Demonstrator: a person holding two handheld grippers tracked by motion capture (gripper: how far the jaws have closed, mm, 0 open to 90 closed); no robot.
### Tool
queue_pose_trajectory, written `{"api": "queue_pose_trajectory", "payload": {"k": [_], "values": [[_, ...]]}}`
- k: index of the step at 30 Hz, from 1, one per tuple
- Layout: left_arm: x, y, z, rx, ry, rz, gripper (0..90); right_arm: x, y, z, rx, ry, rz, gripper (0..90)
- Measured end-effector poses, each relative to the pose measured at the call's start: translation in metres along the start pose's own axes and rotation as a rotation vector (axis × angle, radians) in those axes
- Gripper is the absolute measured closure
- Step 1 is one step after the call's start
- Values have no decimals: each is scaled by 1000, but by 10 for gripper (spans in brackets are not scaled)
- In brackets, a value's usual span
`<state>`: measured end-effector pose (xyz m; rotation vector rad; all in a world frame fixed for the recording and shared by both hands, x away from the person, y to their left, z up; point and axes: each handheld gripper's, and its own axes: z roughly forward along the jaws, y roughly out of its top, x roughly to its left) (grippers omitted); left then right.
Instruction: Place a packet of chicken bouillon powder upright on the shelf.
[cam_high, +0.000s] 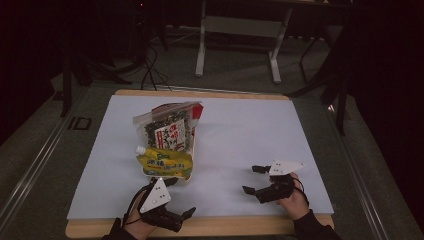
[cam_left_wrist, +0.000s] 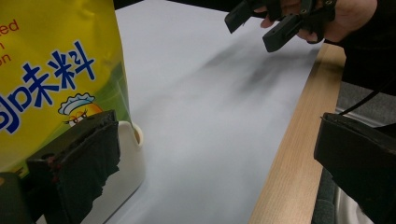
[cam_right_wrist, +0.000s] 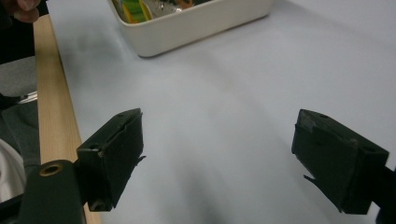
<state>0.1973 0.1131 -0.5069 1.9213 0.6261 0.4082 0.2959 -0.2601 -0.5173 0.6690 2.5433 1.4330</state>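
Left gripper (cam_high: 181, 199): we hold it low at the table's near edge, jaws spread.
Right gripper (cam_high: 252, 179): spread, empty.
Yellow seasoning pouch (cam_high: 164, 165): glossy, lying in the white tray (cam_right_wrist: 196, 25), just beyond our left gripper.

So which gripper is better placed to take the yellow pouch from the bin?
Probably the left gripper: it sits open just below the yellow pouch, one finger by the bin. The right gripper is open farther off.
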Motion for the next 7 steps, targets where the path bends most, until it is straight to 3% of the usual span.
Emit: {"api": "queue_pose_trajectory", "payload": {"k": [7], "values": [[0, -1, 0, 4, -3, 11, 20, -1, -3, 3, 18, 7, 2, 155]]}}
